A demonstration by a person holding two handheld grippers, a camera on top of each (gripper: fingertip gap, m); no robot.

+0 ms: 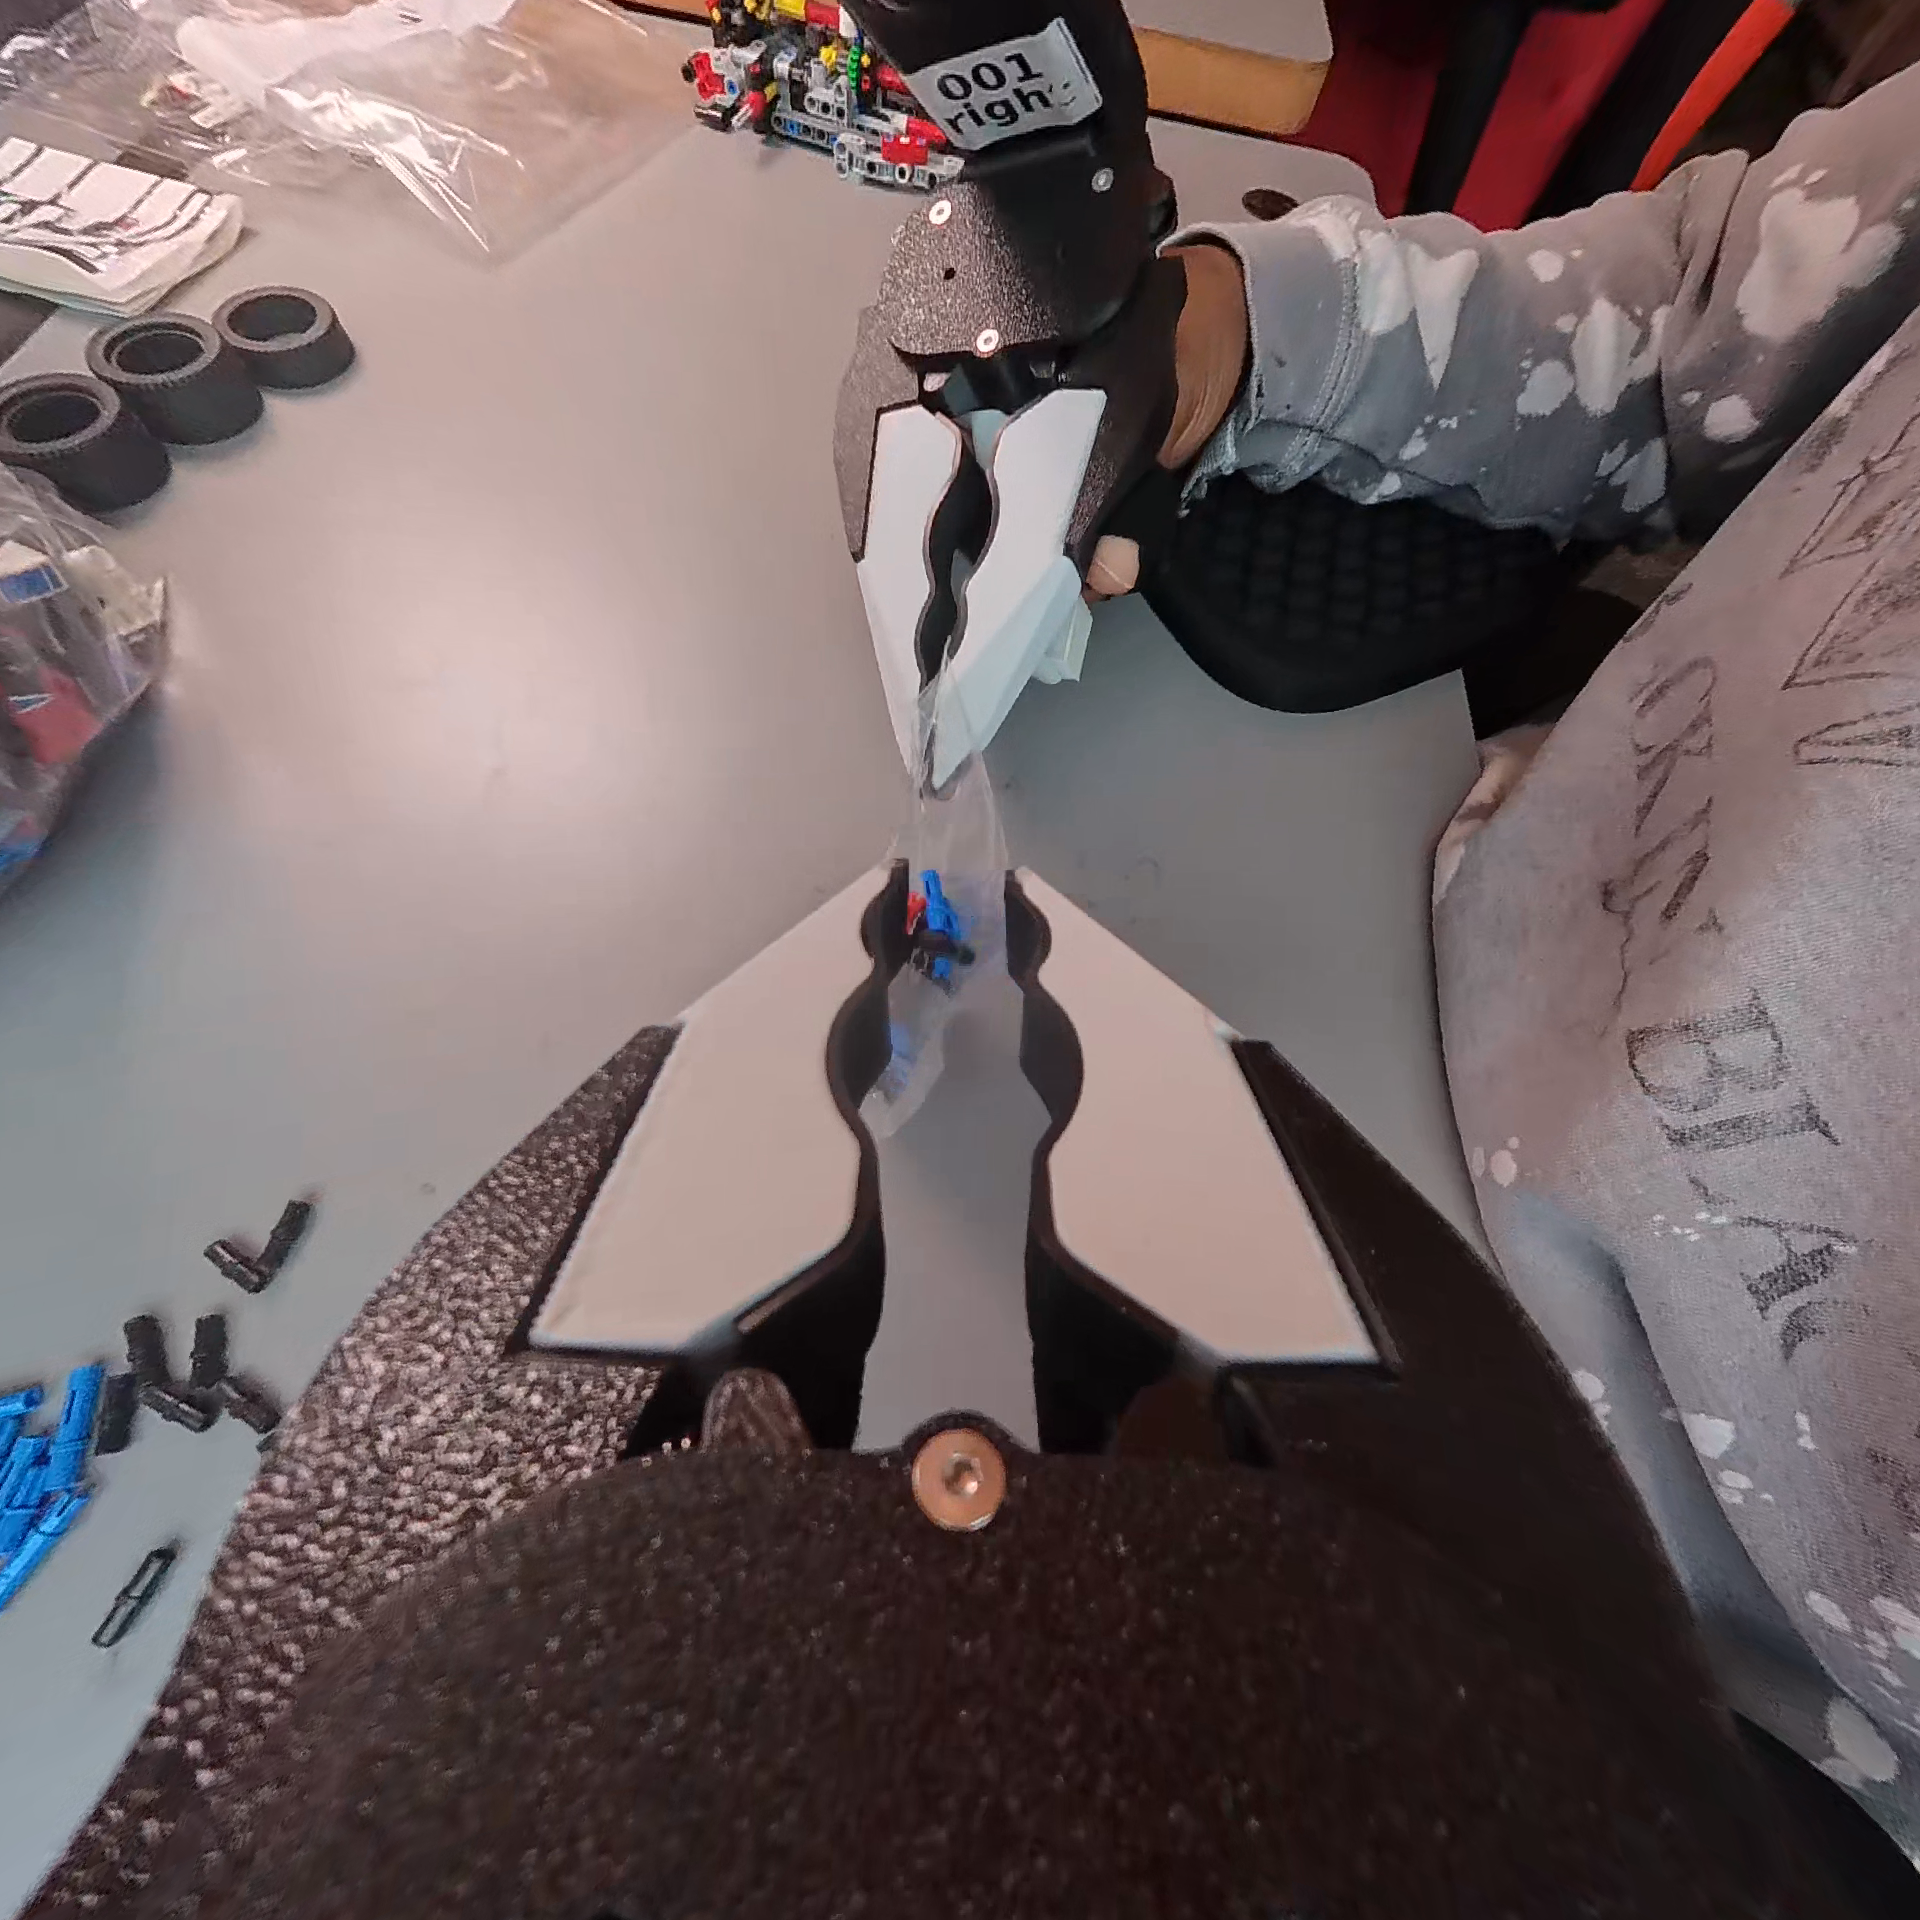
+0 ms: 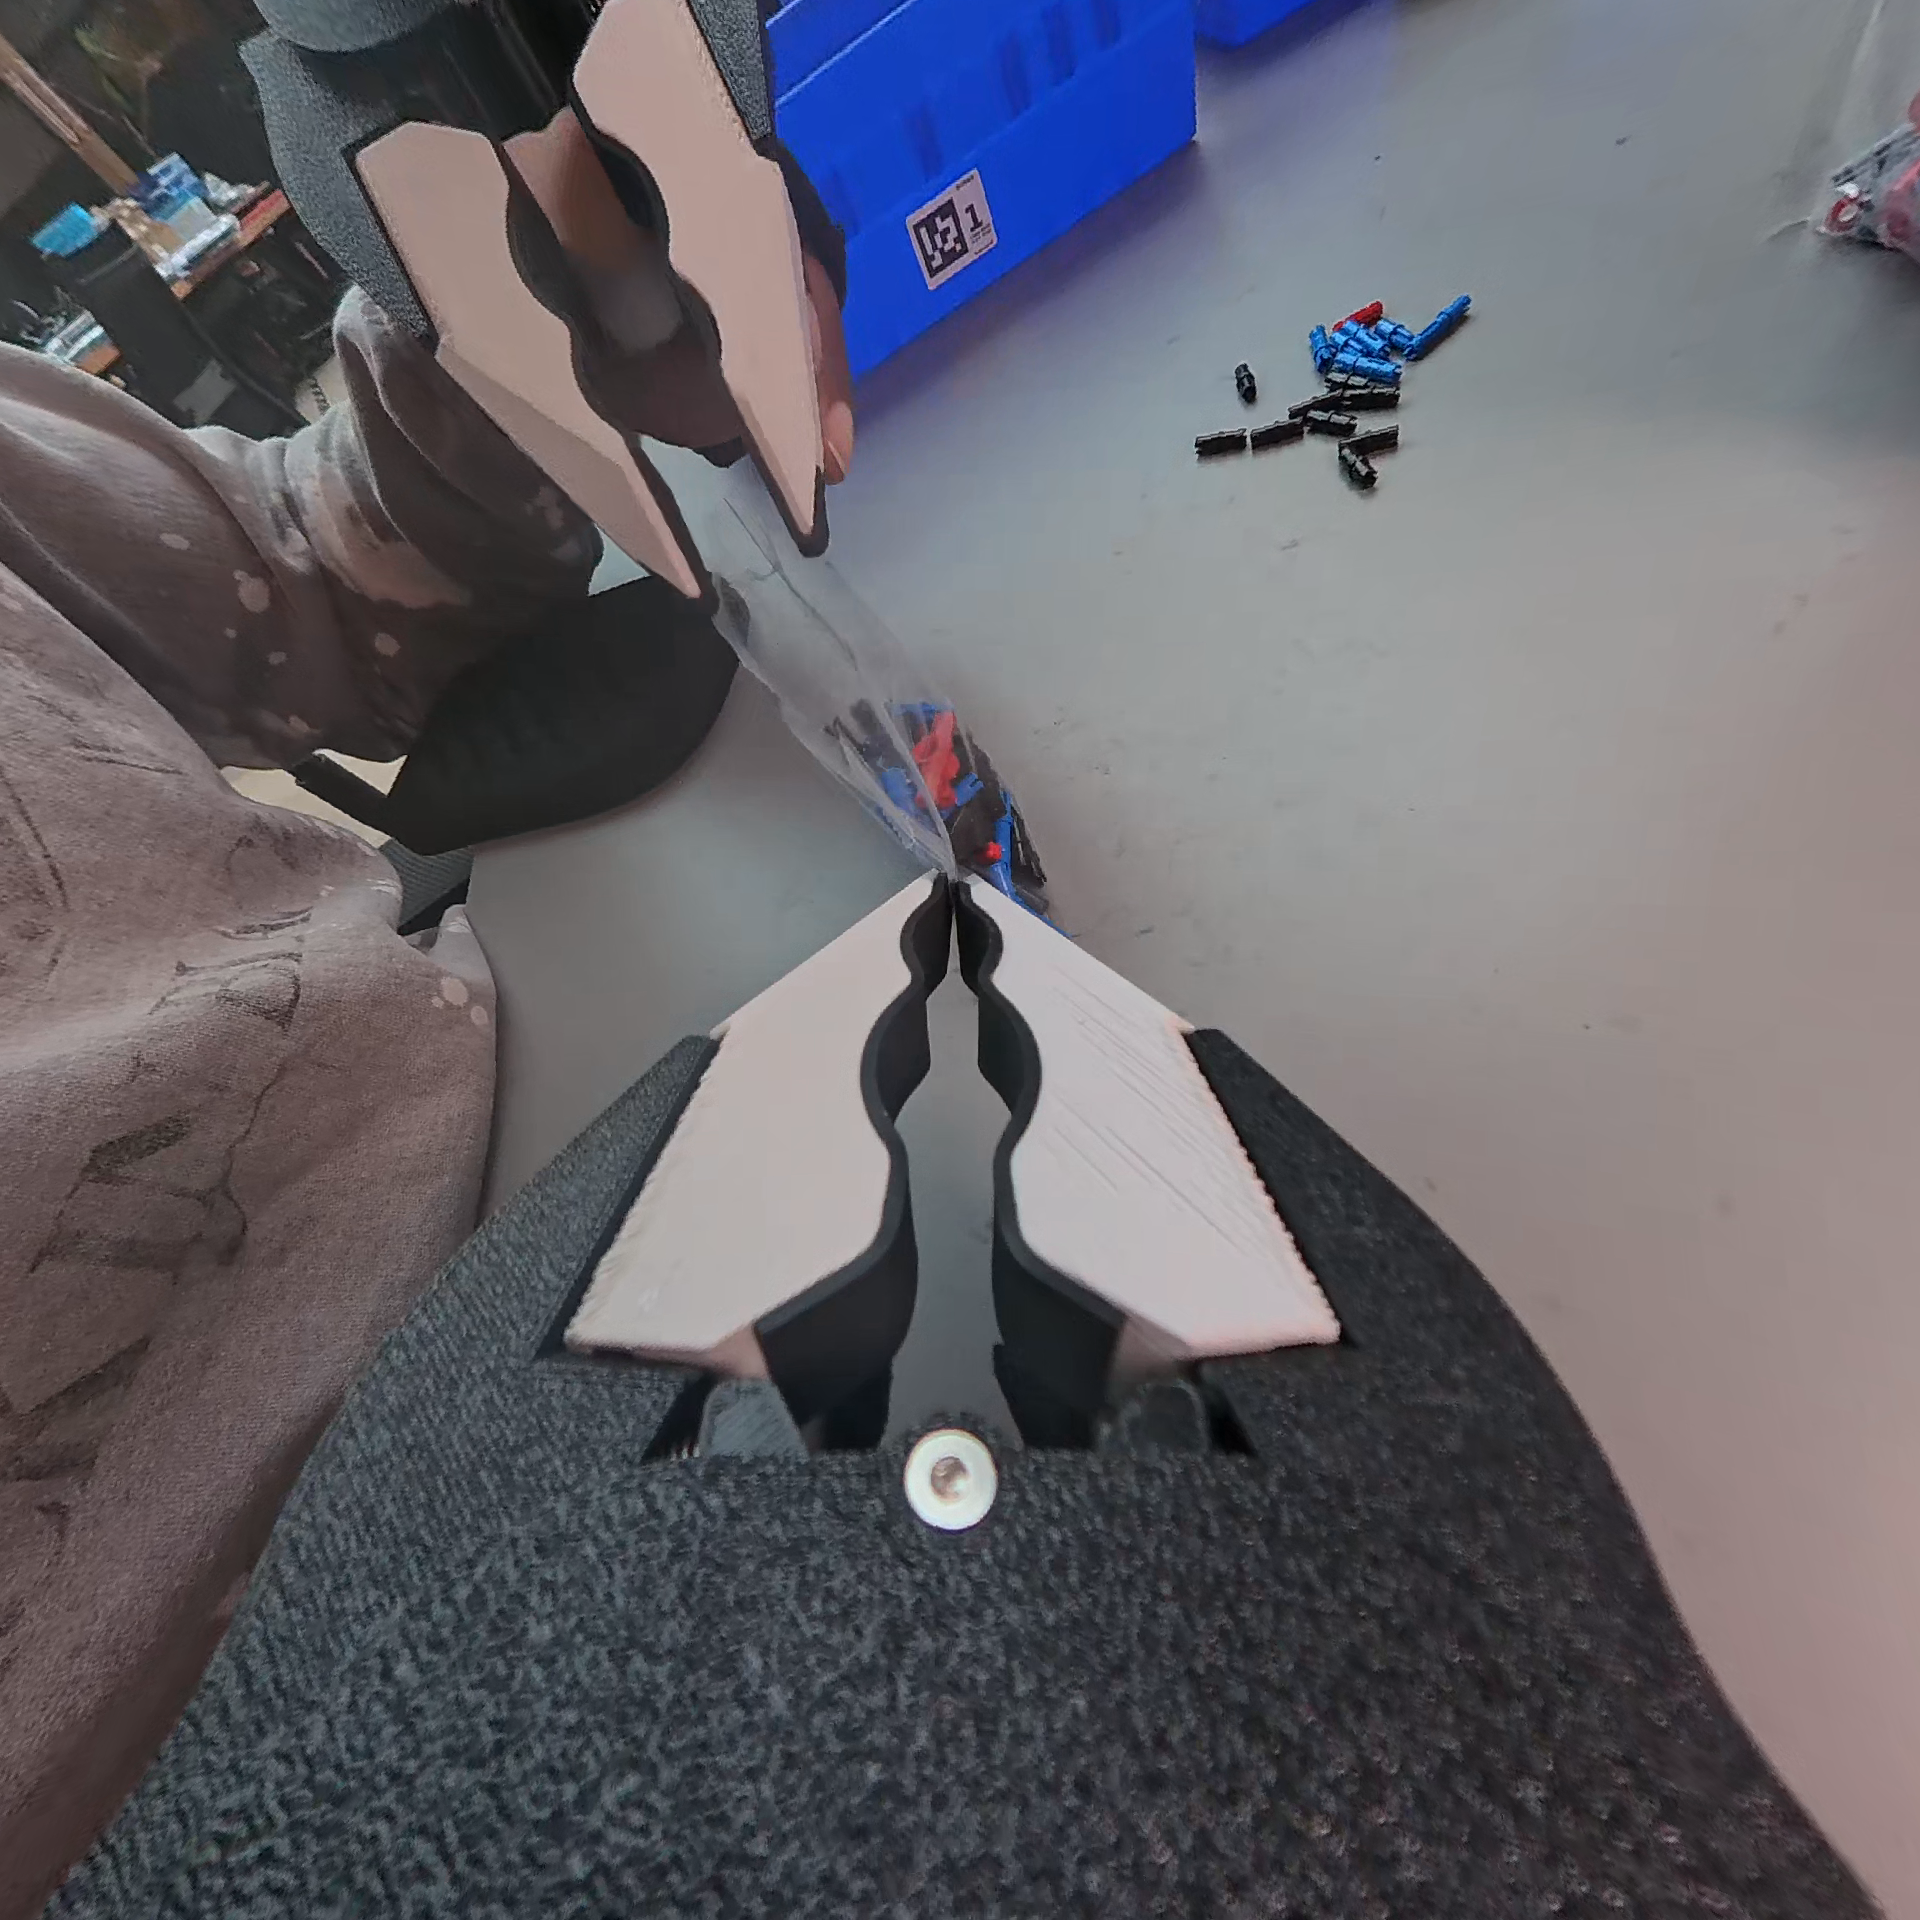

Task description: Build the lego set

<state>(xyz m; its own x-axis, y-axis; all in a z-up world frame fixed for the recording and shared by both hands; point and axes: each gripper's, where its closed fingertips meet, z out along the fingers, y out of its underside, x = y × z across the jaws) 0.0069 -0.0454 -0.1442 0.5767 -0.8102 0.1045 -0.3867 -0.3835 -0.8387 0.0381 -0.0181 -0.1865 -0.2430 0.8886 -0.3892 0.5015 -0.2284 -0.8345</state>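
A: What is held nearest, and why?

B: A small clear bag [image 1: 940, 935] of blue, black and red pins is stretched above the grey table [image 1: 520, 727]. The left gripper [image 1: 951, 883] is parted around it; whether it grips cannot be told. The right gripper [image 2: 951, 883] is closed on one edge, probably to tear it open.

A: And farther off?

B: Loose pins [image 2: 1340, 384] are scattered on the table. Far left, black tyres [image 1: 166, 384]; beyond, the part-built model [image 1: 821, 94] and a blue bin [image 2: 987, 156].

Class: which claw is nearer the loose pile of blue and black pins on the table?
Left. The left claw sits beside the pins; the right claw is across the table from them, pinching the clear bag.
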